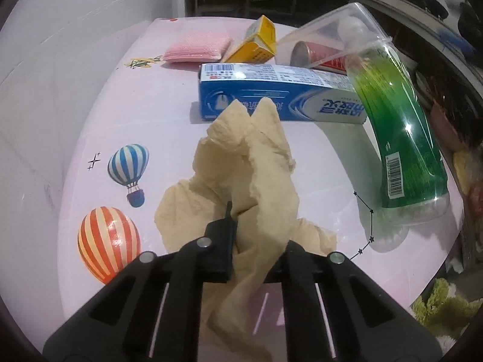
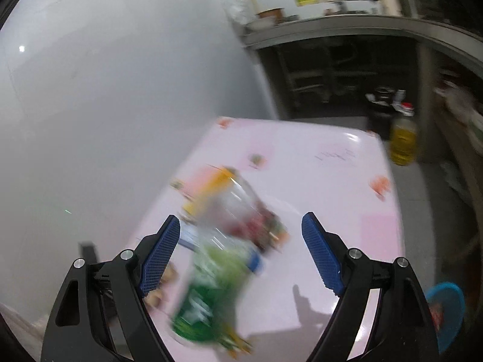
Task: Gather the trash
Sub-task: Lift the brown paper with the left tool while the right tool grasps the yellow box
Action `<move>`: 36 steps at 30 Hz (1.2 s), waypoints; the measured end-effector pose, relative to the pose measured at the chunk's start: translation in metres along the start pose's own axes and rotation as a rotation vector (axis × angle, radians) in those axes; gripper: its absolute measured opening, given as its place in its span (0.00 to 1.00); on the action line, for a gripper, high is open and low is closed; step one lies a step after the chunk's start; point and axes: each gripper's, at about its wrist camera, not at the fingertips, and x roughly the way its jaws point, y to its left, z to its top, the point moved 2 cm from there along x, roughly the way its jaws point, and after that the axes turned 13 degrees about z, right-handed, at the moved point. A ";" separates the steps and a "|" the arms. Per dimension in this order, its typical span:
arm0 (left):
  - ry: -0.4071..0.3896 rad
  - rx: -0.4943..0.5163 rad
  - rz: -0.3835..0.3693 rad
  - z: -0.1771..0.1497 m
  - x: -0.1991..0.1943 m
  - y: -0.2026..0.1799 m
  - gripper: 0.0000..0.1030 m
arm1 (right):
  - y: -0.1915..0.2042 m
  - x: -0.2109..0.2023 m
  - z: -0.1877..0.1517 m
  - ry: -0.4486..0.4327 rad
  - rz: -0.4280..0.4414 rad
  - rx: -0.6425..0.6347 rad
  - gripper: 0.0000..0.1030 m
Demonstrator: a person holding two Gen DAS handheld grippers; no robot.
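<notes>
Bare pink table (image 1: 75, 126) at left; toothpaste box (image 1: 271, 96), green bottle (image 1: 401, 138) blocking right.

Beige tissue (image 1: 241, 181), blue-white box (image 1: 271, 93), green bottle (image 1: 398, 132), yellow carton (image 1: 256, 45), pink sponge (image 1: 196, 49), pink balloon-print table (image 1: 90, 120).

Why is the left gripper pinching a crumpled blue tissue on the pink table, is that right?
Not quite: the tissue is beige, not blue. The left wrist view shows the left gripper shut on it over the pink table.
</notes>
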 end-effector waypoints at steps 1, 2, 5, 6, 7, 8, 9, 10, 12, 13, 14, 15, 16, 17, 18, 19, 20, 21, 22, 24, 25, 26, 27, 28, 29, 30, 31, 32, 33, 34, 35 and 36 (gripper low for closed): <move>-0.006 -0.004 0.002 0.000 0.000 0.001 0.07 | 0.008 0.014 0.018 0.034 0.053 0.016 0.78; -0.011 -0.008 0.002 -0.002 -0.002 0.002 0.06 | 0.012 0.024 0.029 0.064 0.093 0.025 0.78; -0.027 -0.031 -0.007 -0.005 -0.005 0.005 0.06 | 0.020 0.067 0.063 0.163 0.195 0.097 0.78; -0.033 -0.038 -0.007 -0.006 -0.007 0.006 0.06 | 0.020 0.082 0.071 0.199 0.215 0.121 0.78; -0.036 -0.046 -0.009 -0.005 -0.006 0.008 0.06 | 0.019 0.106 0.080 0.256 0.225 0.156 0.78; -0.040 -0.055 -0.013 -0.006 -0.007 0.010 0.06 | 0.015 0.121 0.085 0.287 0.210 0.177 0.78; -0.045 -0.067 -0.019 -0.006 -0.008 0.013 0.06 | 0.009 0.140 0.089 0.333 0.190 0.205 0.78; -0.047 -0.073 -0.021 -0.007 -0.009 0.015 0.06 | 0.003 0.155 0.091 0.371 0.179 0.235 0.78; -0.050 -0.085 -0.026 -0.009 -0.011 0.018 0.06 | -0.018 0.193 0.092 0.459 0.118 0.327 0.78; -0.048 -0.092 -0.032 -0.010 -0.010 0.020 0.06 | -0.026 0.203 0.092 0.487 0.099 0.351 0.78; -0.047 -0.098 -0.037 -0.011 -0.010 0.022 0.06 | -0.037 0.219 0.090 0.528 0.072 0.389 0.78; -0.046 -0.101 -0.039 -0.014 -0.010 0.021 0.06 | -0.047 0.231 0.089 0.548 0.046 0.422 0.78; -0.047 -0.104 -0.043 -0.014 -0.010 0.022 0.06 | -0.056 0.242 0.087 0.572 0.024 0.452 0.78; -0.047 -0.106 -0.046 -0.014 -0.010 0.023 0.06 | -0.061 0.250 0.084 0.593 0.021 0.470 0.78; -0.047 -0.109 -0.051 -0.014 -0.010 0.025 0.06 | -0.067 0.259 0.081 0.612 0.024 0.501 0.78; -0.046 -0.111 -0.057 -0.014 -0.009 0.026 0.06 | -0.070 0.264 0.077 0.620 0.020 0.519 0.78; -0.045 -0.113 -0.062 -0.013 -0.009 0.025 0.06 | -0.075 0.271 0.074 0.639 0.014 0.532 0.78; -0.044 -0.117 -0.069 -0.012 -0.008 0.026 0.06 | -0.076 0.277 0.071 0.658 0.023 0.538 0.78; -0.043 -0.121 -0.073 -0.012 -0.008 0.028 0.06 | -0.078 0.282 0.068 0.675 0.036 0.553 0.78; -0.047 -0.128 -0.086 -0.011 -0.009 0.030 0.06 | -0.079 0.288 0.065 0.698 0.066 0.589 0.75; -0.050 -0.128 -0.091 -0.010 -0.009 0.031 0.06 | -0.078 0.289 0.065 0.702 0.083 0.594 0.72; -0.051 -0.126 -0.093 -0.010 -0.009 0.031 0.06 | -0.077 0.289 0.065 0.707 0.083 0.588 0.70; -0.052 -0.123 -0.095 -0.009 -0.009 0.031 0.06 | -0.076 0.289 0.065 0.715 0.081 0.581 0.68; -0.053 -0.120 -0.095 -0.009 -0.009 0.031 0.06 | -0.075 0.289 0.063 0.727 0.083 0.581 0.63; -0.054 -0.118 -0.095 -0.009 -0.009 0.032 0.06 | -0.074 0.289 0.062 0.735 0.085 0.583 0.58; -0.054 -0.118 -0.096 -0.009 -0.009 0.031 0.06 | -0.074 0.289 0.061 0.744 0.084 0.583 0.56; -0.055 -0.119 -0.096 -0.008 -0.009 0.032 0.06 | -0.074 0.289 0.060 0.748 0.080 0.579 0.51; -0.055 -0.120 -0.095 -0.009 -0.009 0.031 0.06 | -0.073 0.289 0.059 0.748 0.080 0.576 0.47; -0.056 -0.120 -0.094 -0.009 -0.010 0.031 0.06 | -0.073 0.287 0.059 0.743 0.086 0.578 0.44; -0.055 -0.120 -0.095 -0.007 -0.009 0.032 0.06 | -0.075 0.287 0.061 0.741 0.089 0.581 0.37; -0.056 -0.121 -0.094 -0.007 -0.009 0.032 0.06 | -0.075 0.284 0.061 0.734 0.100 0.588 0.36; -0.057 -0.121 -0.093 -0.007 -0.010 0.032 0.06 | -0.074 0.281 0.063 0.725 0.105 0.589 0.35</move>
